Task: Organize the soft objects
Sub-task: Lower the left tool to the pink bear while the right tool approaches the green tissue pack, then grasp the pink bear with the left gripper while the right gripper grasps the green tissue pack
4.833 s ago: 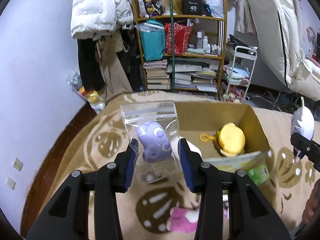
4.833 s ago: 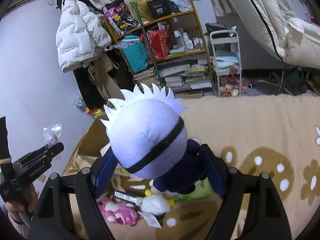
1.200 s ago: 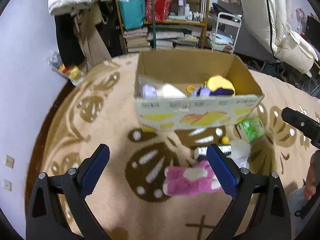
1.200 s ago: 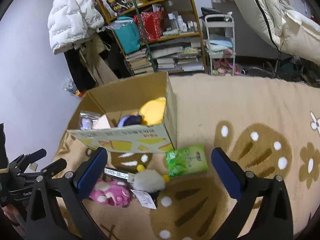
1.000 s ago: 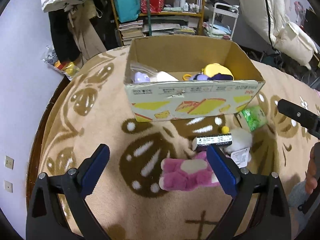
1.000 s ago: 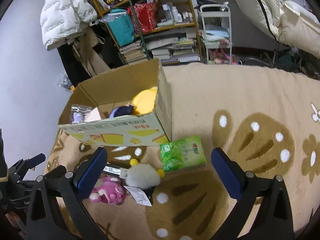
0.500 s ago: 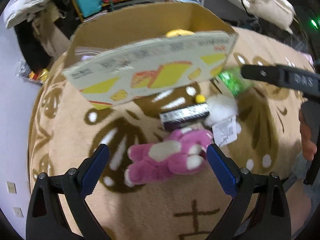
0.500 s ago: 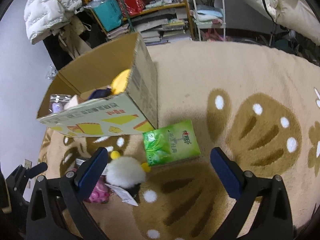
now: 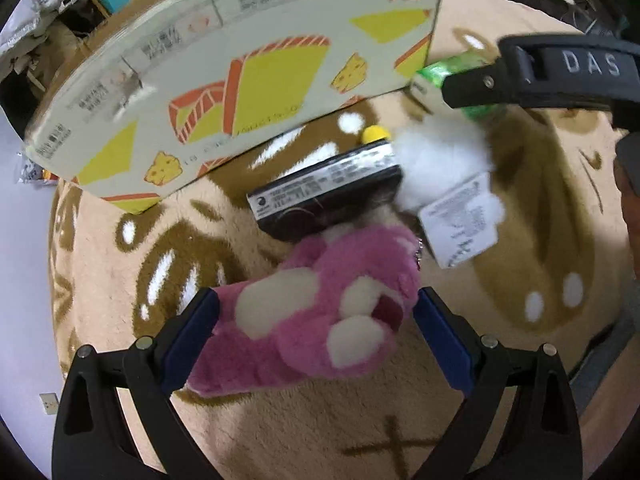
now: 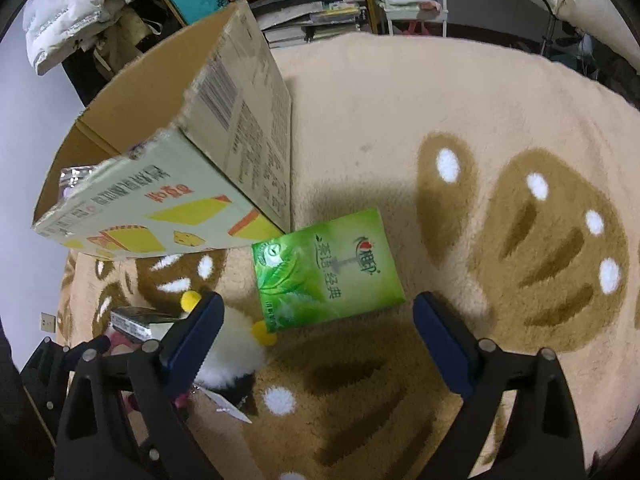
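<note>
the left gripper (image 9: 316, 322) stands wide around the pink plush (image 9: 316, 320) on the rug (image 9: 400, 420), pads seemingly just short of the fur. right of it, the right gripper (image 10: 316, 330), jaws wide and just been closing, hangs empty near the green pack (image 10: 326, 268) beside the cardboard box (image 10: 240, 92)

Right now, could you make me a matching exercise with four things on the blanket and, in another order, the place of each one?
Things:
1. pink plush toy
2. green packet
3. black box
4. cardboard box

Places:
A. lying at the right front corner of the cardboard box
B. between the open fingers of the left gripper
C. standing open behind the other things
D. lying between the pink plush toy and the cardboard box

Pairs: 1-B, 2-A, 3-D, 4-C
</note>
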Tool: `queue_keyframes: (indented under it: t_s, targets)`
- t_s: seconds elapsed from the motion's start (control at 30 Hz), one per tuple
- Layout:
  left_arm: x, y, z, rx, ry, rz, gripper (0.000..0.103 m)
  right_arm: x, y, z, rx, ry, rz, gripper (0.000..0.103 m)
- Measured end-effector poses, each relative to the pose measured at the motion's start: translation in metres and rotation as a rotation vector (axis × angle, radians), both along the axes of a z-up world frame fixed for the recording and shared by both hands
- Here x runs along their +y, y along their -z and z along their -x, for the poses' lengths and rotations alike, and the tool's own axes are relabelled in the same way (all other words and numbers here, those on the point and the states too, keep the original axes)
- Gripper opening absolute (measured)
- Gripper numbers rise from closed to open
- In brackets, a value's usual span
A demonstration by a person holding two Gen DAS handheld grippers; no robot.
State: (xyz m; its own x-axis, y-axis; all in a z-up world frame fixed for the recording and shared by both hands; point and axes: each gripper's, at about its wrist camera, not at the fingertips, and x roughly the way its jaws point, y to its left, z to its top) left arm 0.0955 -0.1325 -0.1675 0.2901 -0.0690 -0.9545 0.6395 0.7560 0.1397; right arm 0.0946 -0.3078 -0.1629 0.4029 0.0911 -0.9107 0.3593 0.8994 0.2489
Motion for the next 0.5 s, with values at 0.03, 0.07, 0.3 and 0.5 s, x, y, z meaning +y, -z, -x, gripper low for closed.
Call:
queue_keyframes:
  t_s: [0.03,0.07,0.3,0.5]
  targets:
    - [0.0,0.001,-0.002,-0.001,-0.005,0.001,0.098,-0.001,0.003,0.0,0.005,0.005,-0.011,0.093]
    - [-0.001,0.001,-0.003,-0.003,-0.005,-0.001,0.097,-0.002,0.008,-0.001,0.015,0.01,-0.02,0.092]
    - [-0.012,0.004,0.005,-0.024,0.026,-0.025,0.09,-0.003,0.015,-0.006,0.026,0.002,0.015,0.083]
    - [-0.022,-0.005,0.024,-0.03,0.048,-0.026,0.082,0.002,0.016,-0.009,0.031,-0.011,0.034,0.083]
